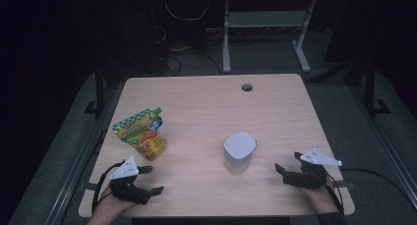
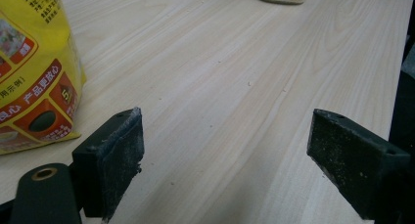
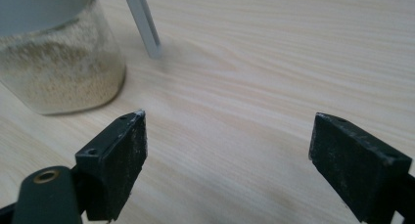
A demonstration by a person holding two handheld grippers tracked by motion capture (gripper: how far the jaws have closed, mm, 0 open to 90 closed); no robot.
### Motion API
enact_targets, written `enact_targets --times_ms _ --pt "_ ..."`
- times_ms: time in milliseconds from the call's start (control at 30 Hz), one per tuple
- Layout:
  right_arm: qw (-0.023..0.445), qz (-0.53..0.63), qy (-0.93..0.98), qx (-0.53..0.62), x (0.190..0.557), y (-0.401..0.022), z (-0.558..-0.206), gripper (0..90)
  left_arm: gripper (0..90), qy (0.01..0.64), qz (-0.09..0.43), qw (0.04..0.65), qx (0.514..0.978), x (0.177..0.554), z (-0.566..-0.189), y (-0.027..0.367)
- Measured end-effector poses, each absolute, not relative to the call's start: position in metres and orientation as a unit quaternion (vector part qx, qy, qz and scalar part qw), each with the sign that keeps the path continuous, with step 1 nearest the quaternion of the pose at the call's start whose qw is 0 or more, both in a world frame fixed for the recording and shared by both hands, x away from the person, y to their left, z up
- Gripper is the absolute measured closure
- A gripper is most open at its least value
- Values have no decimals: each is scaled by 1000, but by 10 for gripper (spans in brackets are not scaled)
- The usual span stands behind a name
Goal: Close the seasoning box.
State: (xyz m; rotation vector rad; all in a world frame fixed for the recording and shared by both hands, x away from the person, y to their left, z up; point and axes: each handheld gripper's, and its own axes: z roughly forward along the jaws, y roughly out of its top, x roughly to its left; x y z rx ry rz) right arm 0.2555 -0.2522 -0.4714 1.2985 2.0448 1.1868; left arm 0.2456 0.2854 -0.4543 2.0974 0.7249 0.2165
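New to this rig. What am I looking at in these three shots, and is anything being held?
No robot: a person holds a hand-held gripper in each hand. The high view looks down on the wooden table; the other two cameras ride on the grippers, looking along their black jaws. The left hand-held gripper sits near a yellow spouted pouch; the right hand-held gripper sits beside a white-lidded jar of pale granules. Both stand open with bare tabletop between the jaws, so nothing is held.
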Motion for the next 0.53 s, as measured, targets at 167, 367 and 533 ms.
enact_targets --times_ms 167,367,533 --pt "220 422 745 468 257 -251 -474 135 136 295 87 436 846 247 -455 285" --pt "219 422 747 465 258 -249 -475 135 136 297 86 434 846 247 -456 286" --pt "220 424 745 465 258 -249 -475 135 136 297 87 434 846 248 -456 285"
